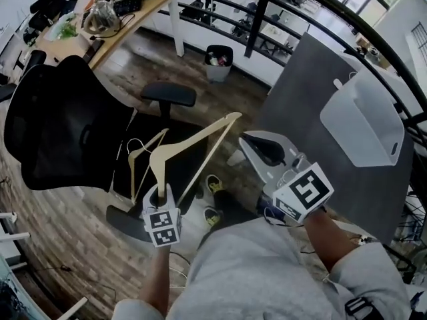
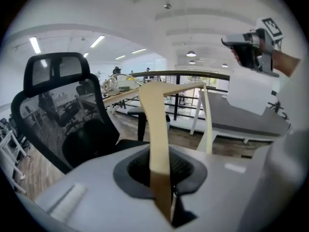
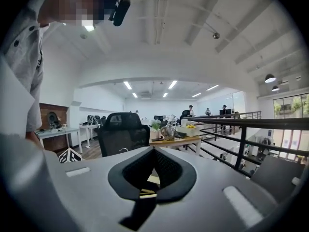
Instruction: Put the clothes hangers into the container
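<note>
Black office chair (image 1: 60, 125) sits far left of both grippers, not involved. Left gripper (image 1: 160, 195) is clenched on a wooden clothes hanger (image 1: 193, 140). Its own view shows 1 pale arm of the hanger pinched between the pads and running straight up and away from the jaws. The hanger's long axis slants up and to the right from this gripper, with the far end close to the right gripper's nose. A 2nd hanger (image 1: 148, 144), a thinner frame with a wire hook, shows just left of it. Cannot tell if it is in the same grip.

Right gripper (image 1: 250, 144) has its jaws together, with nothing clearly held. A pale sliver shows in the gap, too small to name.

White container (image 1: 363, 122) lies on the grey surface (image 1: 300, 92), to the right of and beyond the right gripper and well apart from the left gripper. The right gripper is nearer to it, but the left gripper carries the load.

Judgement: this is the carry stage and nothing is in the container yet. The next move likely takes the hanger rightward across the right gripper to the container mouth. The long slanted arm could clip the right gripper or the container rim.
</note>
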The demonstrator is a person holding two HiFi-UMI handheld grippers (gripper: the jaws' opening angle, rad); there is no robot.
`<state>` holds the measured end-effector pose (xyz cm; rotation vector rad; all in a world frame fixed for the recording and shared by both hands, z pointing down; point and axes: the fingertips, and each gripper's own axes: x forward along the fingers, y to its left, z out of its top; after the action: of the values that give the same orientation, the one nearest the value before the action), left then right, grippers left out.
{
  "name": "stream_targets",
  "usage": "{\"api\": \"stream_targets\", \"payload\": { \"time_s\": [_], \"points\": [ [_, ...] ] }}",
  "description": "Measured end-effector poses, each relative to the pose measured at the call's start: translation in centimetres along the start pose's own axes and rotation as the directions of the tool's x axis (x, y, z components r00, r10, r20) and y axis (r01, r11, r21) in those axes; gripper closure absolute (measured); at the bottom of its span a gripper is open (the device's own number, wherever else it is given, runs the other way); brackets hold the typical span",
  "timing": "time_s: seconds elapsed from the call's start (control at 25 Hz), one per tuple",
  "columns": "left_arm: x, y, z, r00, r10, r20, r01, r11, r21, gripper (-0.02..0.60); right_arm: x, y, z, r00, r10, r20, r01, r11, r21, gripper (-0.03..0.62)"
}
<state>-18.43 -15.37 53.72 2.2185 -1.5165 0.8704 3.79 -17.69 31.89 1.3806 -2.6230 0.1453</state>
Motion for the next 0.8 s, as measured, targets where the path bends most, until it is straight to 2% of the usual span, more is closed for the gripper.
{"api": "stream_targets", "payload": {
  "time_s": [0.2,0.36,0.52,0.8],
  "points": [
    [-1.3,-5.0,2.3,0.989,-0.134,0.071,0.126,0.987,0.100,0.534,-7.3,-0.2,-1.2,0.988,-0.152,0.016,0.152,0.988,0.005,0.595],
    [-2.4,-8.7,4.4,0.972,-0.206,0.114,0.181,0.964,0.197,0.534,-12.1,-0.4,-2.3,0.972,-0.236,0.015,0.236,0.972,0.014,0.595],
    [-2.4,-13.4,7.4,0.943,-0.300,0.144,0.247,0.921,0.301,0.534,-17.2,-1.6,-3.2,0.941,-0.337,0.018,0.337,0.941,0.028,0.595],
    [-1.6,-22.8,14.0,0.873,-0.453,0.179,0.347,0.837,0.423,0.534,-25.3,-5.1,-4.6,0.867,-0.497,0.028,0.495,0.867,0.059,0.595]
  ]
}}
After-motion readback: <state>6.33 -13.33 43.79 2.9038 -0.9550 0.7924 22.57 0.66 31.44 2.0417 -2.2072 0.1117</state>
